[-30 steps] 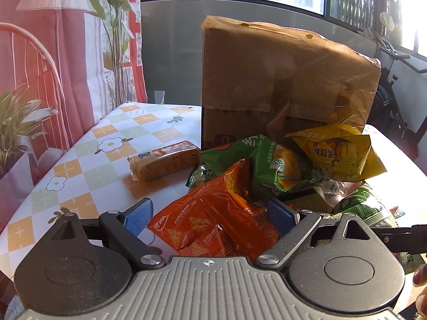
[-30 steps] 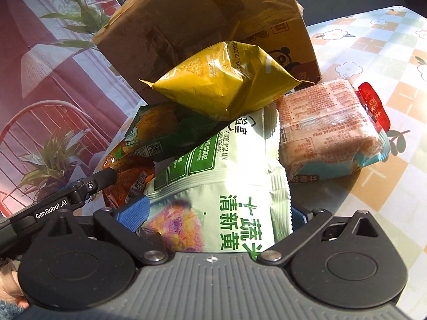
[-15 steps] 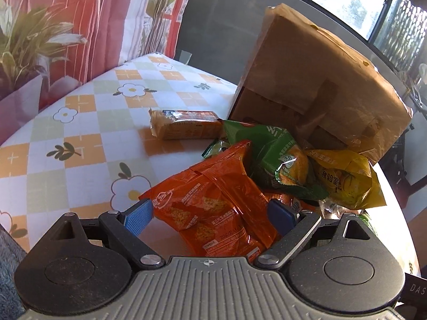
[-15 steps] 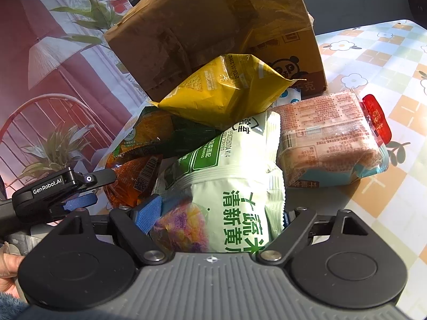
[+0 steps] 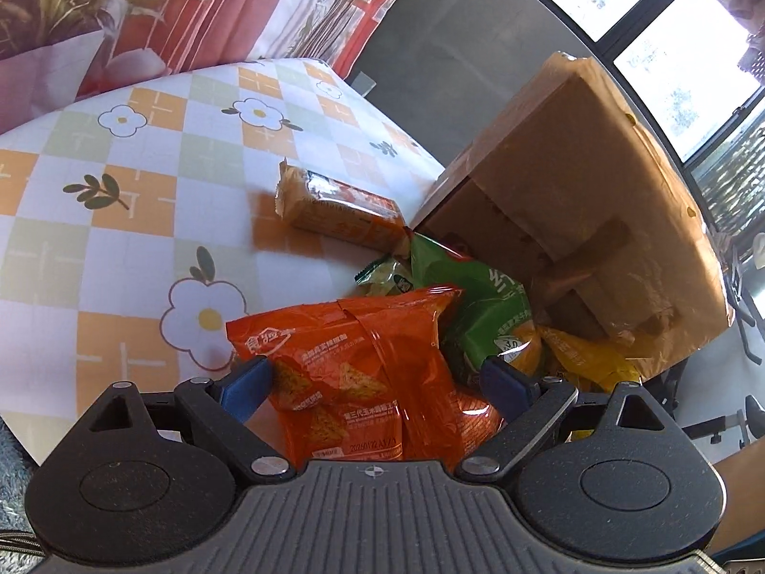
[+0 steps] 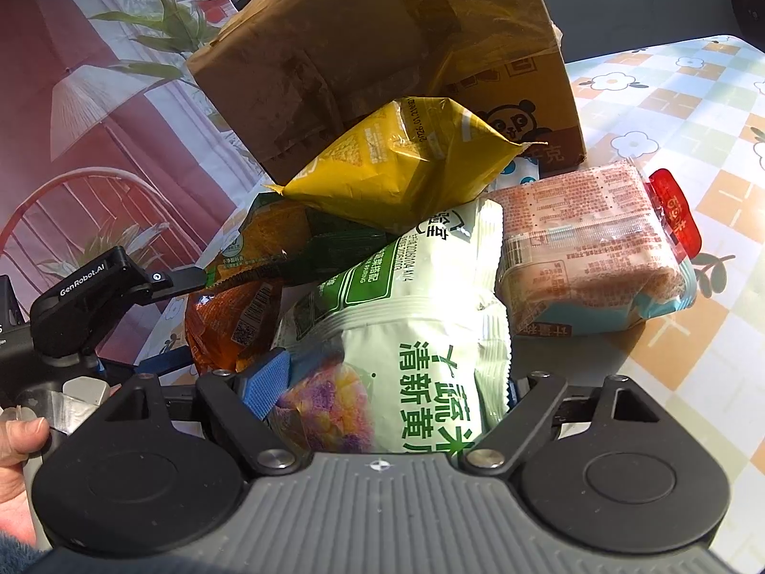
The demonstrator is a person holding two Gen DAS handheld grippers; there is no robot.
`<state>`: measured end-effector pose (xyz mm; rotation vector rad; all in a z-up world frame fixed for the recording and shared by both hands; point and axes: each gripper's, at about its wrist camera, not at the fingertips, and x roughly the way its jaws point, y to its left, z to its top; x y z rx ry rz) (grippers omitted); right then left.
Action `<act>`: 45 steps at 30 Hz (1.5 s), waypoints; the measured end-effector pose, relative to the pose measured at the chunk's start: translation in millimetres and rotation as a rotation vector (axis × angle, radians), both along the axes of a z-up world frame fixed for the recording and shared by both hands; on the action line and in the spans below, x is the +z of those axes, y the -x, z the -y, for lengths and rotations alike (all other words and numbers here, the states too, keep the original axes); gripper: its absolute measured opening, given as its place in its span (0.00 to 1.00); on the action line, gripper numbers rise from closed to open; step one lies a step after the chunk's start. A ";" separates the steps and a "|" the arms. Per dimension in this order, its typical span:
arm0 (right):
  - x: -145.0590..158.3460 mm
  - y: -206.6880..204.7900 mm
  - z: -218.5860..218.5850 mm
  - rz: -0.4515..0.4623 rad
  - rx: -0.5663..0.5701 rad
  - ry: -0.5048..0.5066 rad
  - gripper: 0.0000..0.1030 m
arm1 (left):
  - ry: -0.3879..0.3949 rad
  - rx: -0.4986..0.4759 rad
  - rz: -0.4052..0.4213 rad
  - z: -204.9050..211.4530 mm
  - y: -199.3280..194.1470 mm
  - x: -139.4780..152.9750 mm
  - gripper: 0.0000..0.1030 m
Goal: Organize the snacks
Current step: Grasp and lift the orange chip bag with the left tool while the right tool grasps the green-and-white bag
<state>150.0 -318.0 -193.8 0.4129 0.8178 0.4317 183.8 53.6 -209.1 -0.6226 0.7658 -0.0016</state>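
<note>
Your right hand-held gripper (image 6: 397,392) clamps the pale green snack bag (image 6: 420,335); your left hand-held gripper (image 5: 377,380) brackets the orange chip bag (image 5: 363,363), grip undeterminable.

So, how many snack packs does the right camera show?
5: yellow bag on top, dark green bag under it, orange bag at left, white-green bag in the right claw, pink pack at right. More may hide beneath.

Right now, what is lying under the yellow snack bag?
The yellow bag rests on a white-and-green bag held in the right gripper and on a dark green bag. It leans against the cardboard box. Whatever lies beneath its middle is covered.
</note>
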 end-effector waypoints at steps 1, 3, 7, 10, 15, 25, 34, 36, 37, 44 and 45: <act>0.0 0.2 -0.1 0.000 0.000 -0.001 0.82 | -0.001 0.000 -0.003 1.1 1.1 -1.6 0.95; -0.1 0.3 -0.4 0.000 0.000 0.000 0.82 | 0.000 0.006 -0.004 0.3 2.7 -5.0 0.97; 0.0 0.2 -0.3 0.000 0.000 0.000 0.82 | 0.012 0.019 0.001 -5.3 -0.2 -19.6 1.00; -0.2 0.4 -0.3 -0.001 -0.001 -0.004 0.82 | -0.087 -0.016 0.055 2.3 0.4 -24.6 1.00; -3.6 -1.0 5.7 -0.017 -0.011 -0.037 0.82 | -0.089 -0.049 0.036 1.0 0.5 -20.7 0.93; 3.7 4.1 3.1 0.000 -0.021 -0.007 0.78 | -0.204 -0.028 0.102 -17.7 29.1 10.0 0.75; 14.8 18.6 -0.1 0.019 -0.047 0.044 0.71 | -0.250 0.051 0.094 -31.9 39.9 15.8 0.75; 18.1 22.9 1.4 0.023 -0.059 0.053 0.70 | -0.236 0.061 0.094 -36.1 43.3 17.2 0.75; 19.2 24.5 2.0 0.025 -0.062 0.056 0.69 | -0.229 0.061 0.101 -37.0 44.7 18.7 0.75; 34.5 42.9 1.9 0.066 -0.096 0.099 0.66 | -0.227 0.040 0.088 -37.0 55.4 21.9 0.76; 37.8 45.6 1.3 0.077 -0.101 0.098 0.66 | -0.220 0.047 0.091 -40.1 58.4 22.2 0.76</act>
